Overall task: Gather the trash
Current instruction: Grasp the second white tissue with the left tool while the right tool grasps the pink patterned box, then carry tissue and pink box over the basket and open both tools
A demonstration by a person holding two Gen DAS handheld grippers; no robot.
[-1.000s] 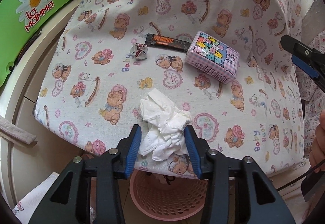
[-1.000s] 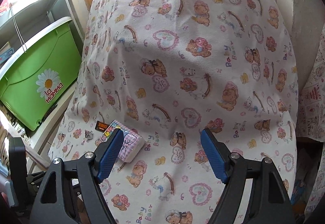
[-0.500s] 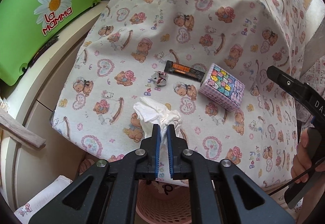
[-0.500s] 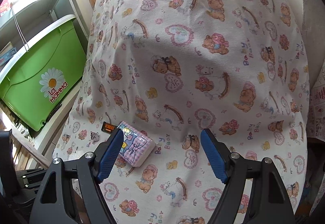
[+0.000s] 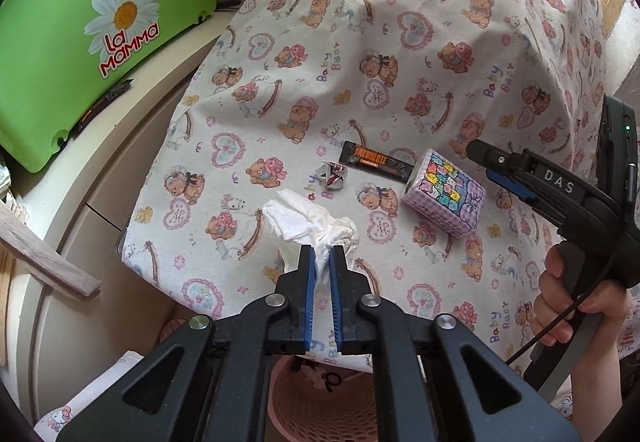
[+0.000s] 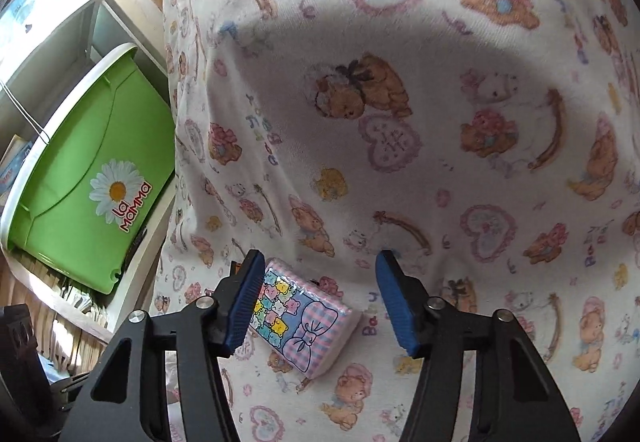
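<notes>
I have the left gripper (image 5: 322, 262) pinched on the tissue (image 5: 310, 219), its blue pads pressed together with only the white wad between them; the tissue hangs over the near edge of the cloth (image 5: 400, 53), with the pink basket (image 5: 320, 398) showing below that edge. I see nothing in the basket that I can call trash, so by my reading nothing is collected yet and this is the first piece in hand. The right gripper (image 6: 320, 302) has just been closing but stands spread, straddling the pink pack (image 6: 300, 322) with its pads not yet on it; its left pad is close against the pack's side, the right one well off. Left on the cloth, beyond the tissue: a crumpled foil (image 5: 333, 175) and a dark wrapper (image 5: 376, 161), the wrapper's end touching the pack. So I judge the drop into the basket comes next, then foil, wrapper and perhaps the pack.
</notes>
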